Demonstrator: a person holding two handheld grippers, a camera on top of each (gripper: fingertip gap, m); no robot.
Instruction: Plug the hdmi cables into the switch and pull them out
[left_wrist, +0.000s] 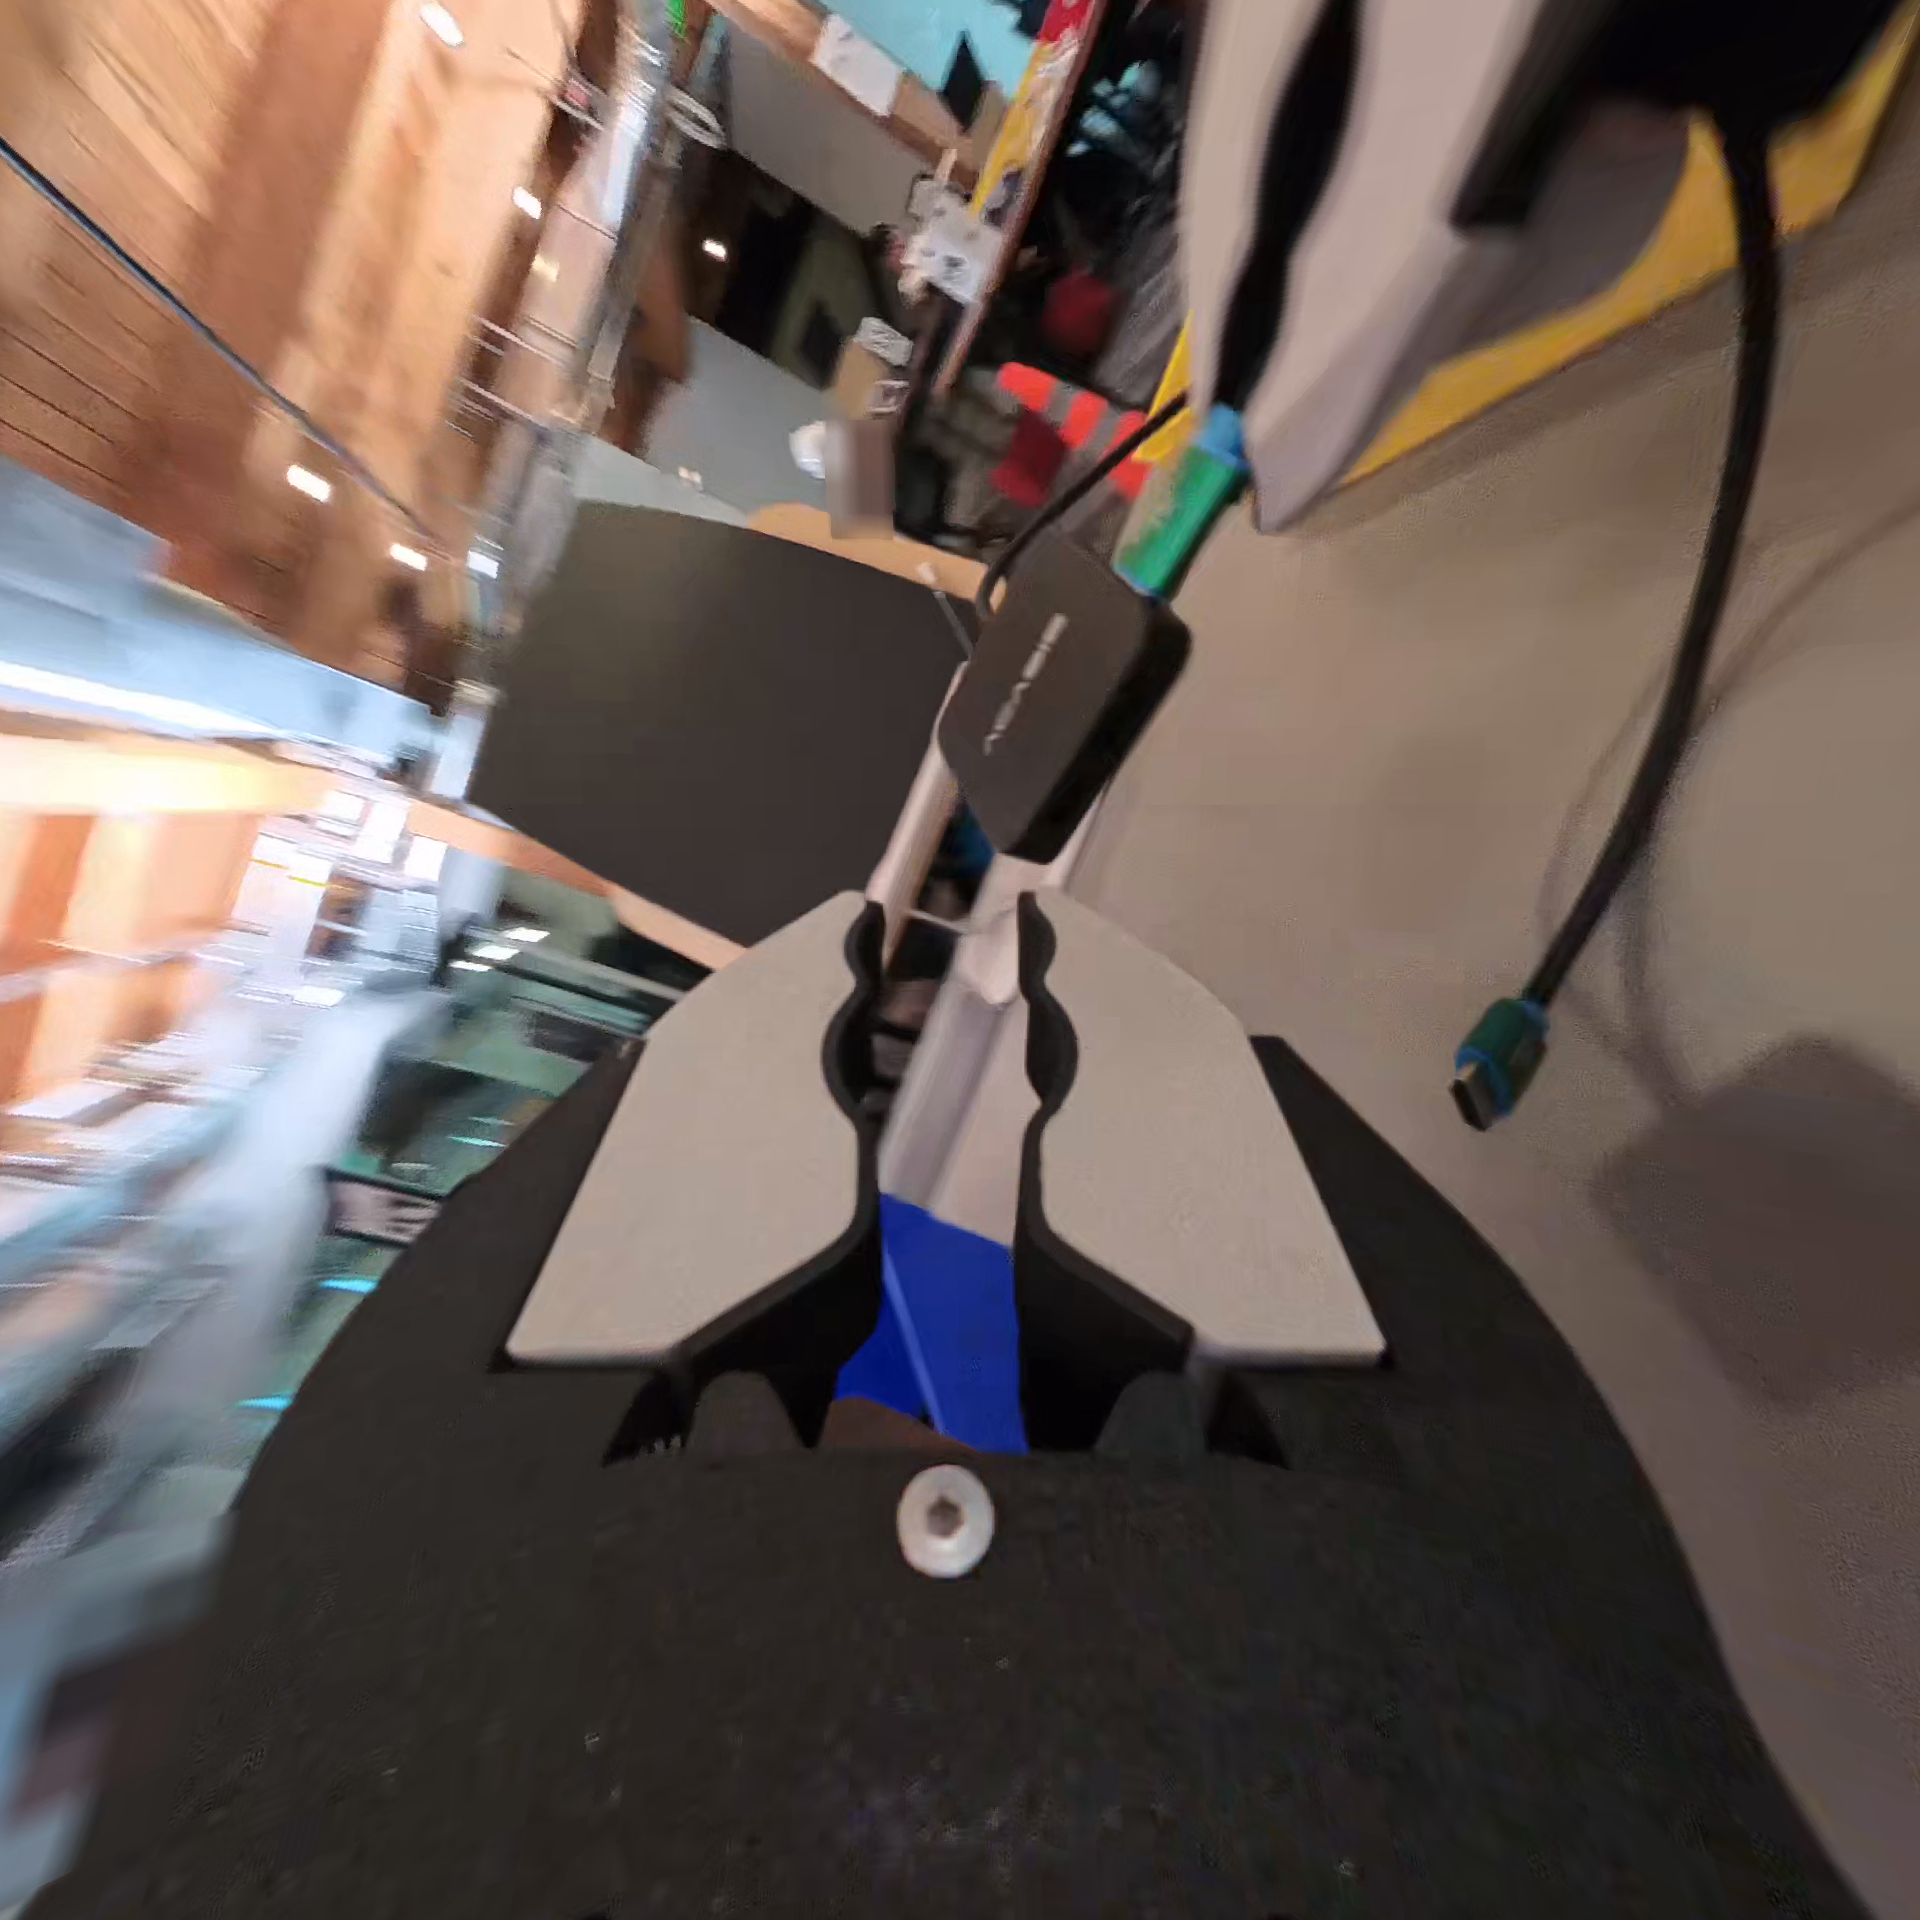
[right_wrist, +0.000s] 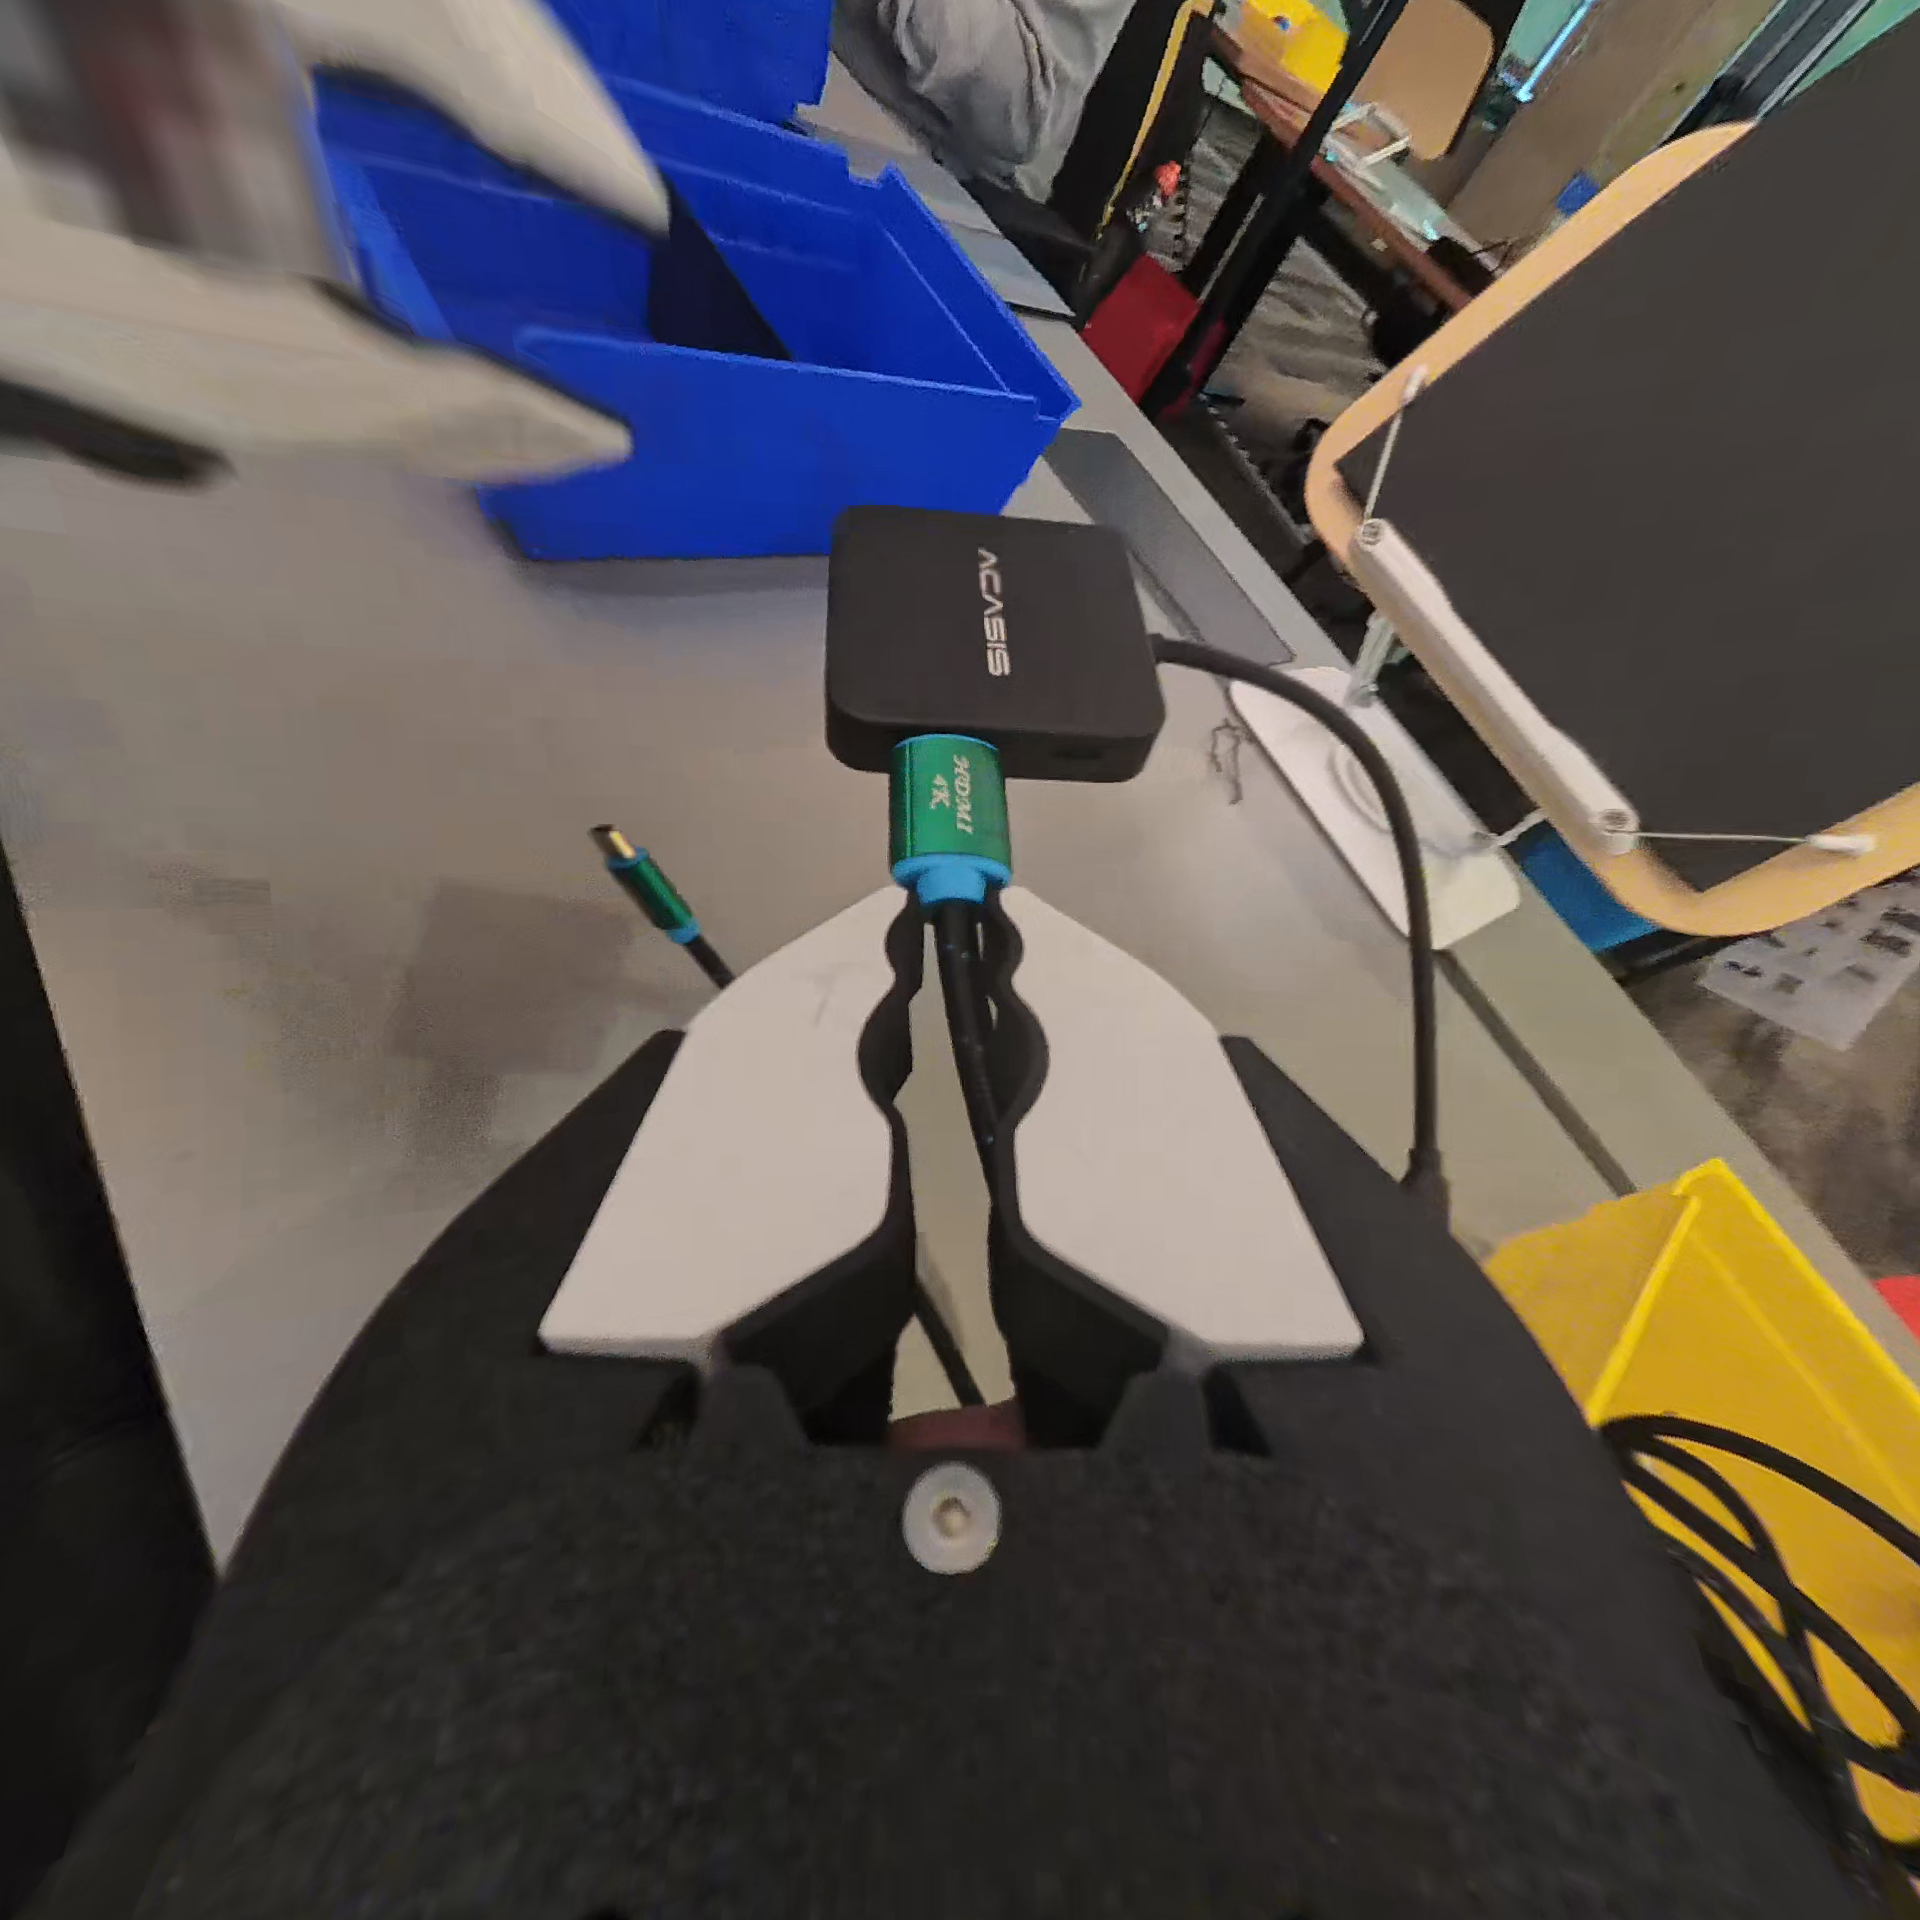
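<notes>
The grey table top (right_wrist: 312, 727) lies bare left of the flat black square switch box (right_wrist: 987, 634), save a loose green-tipped cable end (right_wrist: 649, 883). Blue plastic bins (right_wrist: 790, 416) block the far side just behind the box. Along the right edge stand a white lamp base (right_wrist: 1382, 800), a black cord (right_wrist: 1403, 883) and a yellow bin (right_wrist: 1704, 1403).
</notes>
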